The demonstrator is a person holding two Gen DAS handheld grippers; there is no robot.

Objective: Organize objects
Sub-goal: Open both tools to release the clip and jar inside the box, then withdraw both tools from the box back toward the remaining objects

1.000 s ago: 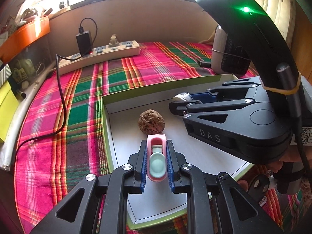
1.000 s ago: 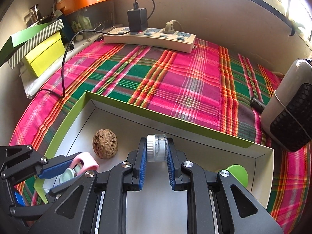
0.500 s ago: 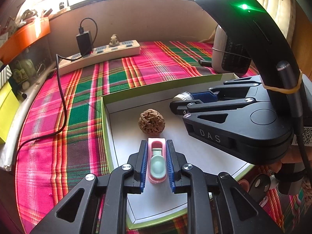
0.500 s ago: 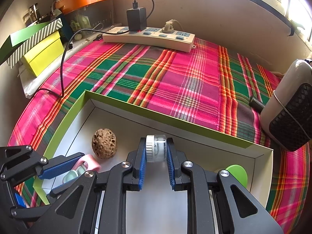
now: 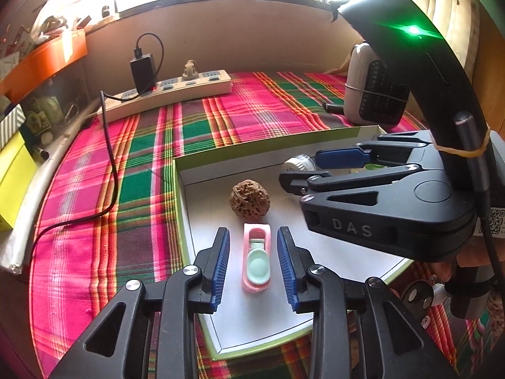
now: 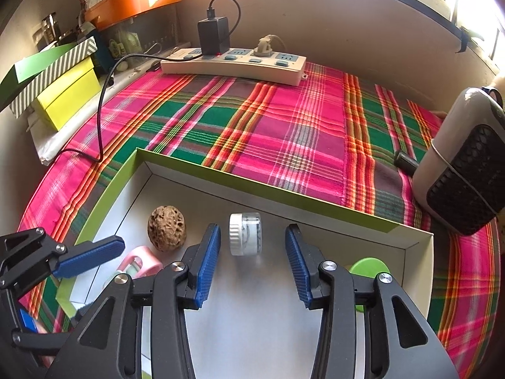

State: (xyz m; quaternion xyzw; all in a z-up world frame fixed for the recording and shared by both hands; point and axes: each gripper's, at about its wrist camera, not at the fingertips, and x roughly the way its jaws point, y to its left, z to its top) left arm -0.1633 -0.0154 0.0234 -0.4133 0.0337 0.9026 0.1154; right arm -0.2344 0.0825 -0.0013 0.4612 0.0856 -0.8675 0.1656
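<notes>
Two black hand-held grippers with ribbed blue pads are angled steeply down into one shallow cardboard tray (image 6: 202,162) with green outer walls and a plain white floor. The left gripper (image 5: 255,263) is seen from behind its own fingers; its jaws are opening, and a pink nail clipper (image 5: 256,257) with a pale mint lever lies flat on the tray floor between the pads, a clear gap showing on each side, so nothing is gripped. The right gripper (image 6: 252,259) is likewise opening, its pads standing well apart on either side of a small clear jar (image 6: 245,233) with a ribbed white screw cap, which lies on its side on the tray floor, untouched by either pad.

One walnut (image 5: 250,199), brown, rough and deeply pitted, sits in the tray just beyond the clipper and to the left of the jar. One round green lid (image 6: 369,267) is partly hidden behind the right gripper's finger, near the tray's right wall. Four items are thus counted in the tray.

The tray rests on a woven plaid cloth (image 6: 284,126) of pink, green and orange. At the far edge one cream power strip (image 6: 233,64) carries a black charger (image 6: 214,34) with a trailing cable. One white appliance with a black honeycomb grille (image 6: 464,164) stands to the right.
</notes>
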